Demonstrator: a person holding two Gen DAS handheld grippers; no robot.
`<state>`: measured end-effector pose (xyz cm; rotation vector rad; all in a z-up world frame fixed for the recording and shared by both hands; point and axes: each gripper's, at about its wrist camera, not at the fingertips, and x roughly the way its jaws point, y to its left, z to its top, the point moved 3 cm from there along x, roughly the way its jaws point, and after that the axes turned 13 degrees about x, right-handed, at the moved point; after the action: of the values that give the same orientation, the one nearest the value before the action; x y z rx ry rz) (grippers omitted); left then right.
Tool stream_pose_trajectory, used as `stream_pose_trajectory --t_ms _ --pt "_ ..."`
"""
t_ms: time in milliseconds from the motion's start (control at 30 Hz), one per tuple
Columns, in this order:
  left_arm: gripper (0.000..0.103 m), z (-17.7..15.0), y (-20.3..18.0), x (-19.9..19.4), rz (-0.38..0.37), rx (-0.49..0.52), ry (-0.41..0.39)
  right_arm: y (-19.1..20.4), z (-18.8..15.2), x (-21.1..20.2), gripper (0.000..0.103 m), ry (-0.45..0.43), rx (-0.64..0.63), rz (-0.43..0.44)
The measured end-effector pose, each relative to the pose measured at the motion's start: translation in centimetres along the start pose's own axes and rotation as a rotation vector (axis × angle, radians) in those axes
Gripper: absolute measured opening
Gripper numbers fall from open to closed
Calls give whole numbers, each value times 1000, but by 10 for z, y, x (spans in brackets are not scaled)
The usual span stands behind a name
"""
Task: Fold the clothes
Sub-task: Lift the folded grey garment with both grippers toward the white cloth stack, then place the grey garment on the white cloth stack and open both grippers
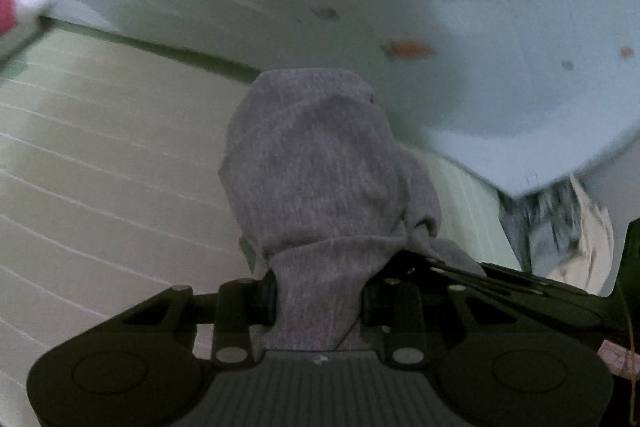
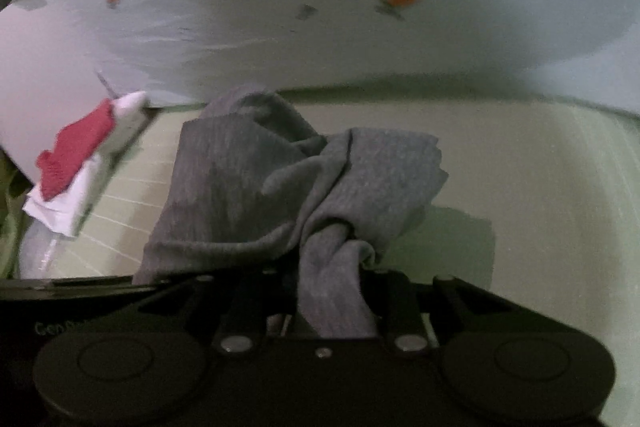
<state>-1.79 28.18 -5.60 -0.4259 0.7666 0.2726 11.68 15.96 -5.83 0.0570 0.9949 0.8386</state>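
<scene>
L gripper (image 1: 318,301): jaws nearly together, clamped on a bunch of the grey garment (image 1: 320,167); cloth fills the gap btwn the 2 fingers and rises in a rounded, hood-like hump right in front of the lens. R gripper (image 2: 336,301): jaws also pinched on the same grey garment (image 2: 288,179), a twisted rope of fabric running down into the gap. Fabric is soft heathered knit, matte, crumpled in loose folds, knotted-looking near the R jaws.

Garment sits over a pale green mat (image 1: 100,155) w/ thin white lines, smooth and flat. Behind, a light blue sheet (image 1: 480,7) w/ small orange and dark prints, blurred. A red-and-white cloth (image 2: 76,163) lies at the mat's far L edge, well apart from the garment. Bare mat to the R of the garment in the R wrist view.
</scene>
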Motion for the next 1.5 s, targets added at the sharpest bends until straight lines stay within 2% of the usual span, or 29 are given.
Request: stream_pose_trajectory --t_ms 233,500,633,667,700,767,800,833,900,933,1000,1067,1200,1333,1500 --pt "37 27 103 -71 98 -80 -129 114 24 25 22 -31 -108 118" --pt "38 87 262 -137 237 -156 -266 297 61 95 22 -82 -237 264" --pt "38 123 338 -164 352 -196 -356 393 89 137 22 -121 -315 335" --pt "40 130 359 -169 388 -218 -374 415 97 150 22 -123 -329 350" --pt "46 135 379 -172 424 -247 -381 435 104 164 22 -124 -341 358" --pt "60 137 412 -169 533 -319 -354 469 114 195 32 -125 -365 358" --pt "67 136 427 -164 601 -358 -329 478 115 210 48 -120 -381 333" --pt "69 134 441 -160 662 -391 -304 484 114 222 58 -110 -396 295" --pt "83 123 453 -150 712 -392 -256 491 111 242 65 -88 -421 239" --pt "86 117 454 -144 716 -386 -237 489 107 246 78 -81 -419 248" --pt "87 103 450 -135 724 -366 -206 476 101 247 94 -73 -394 269" --pt "88 92 443 -128 729 -332 -180 465 94 246 96 -57 -374 263" --pt "95 74 410 -123 730 -287 -154 435 80 224 102 -43 -328 248" --pt "98 45 373 -144 738 -243 -165 406 63 188 103 -68 -350 220" --pt "103 10 327 -159 729 -239 -182 365 27 133 103 -81 -336 182"
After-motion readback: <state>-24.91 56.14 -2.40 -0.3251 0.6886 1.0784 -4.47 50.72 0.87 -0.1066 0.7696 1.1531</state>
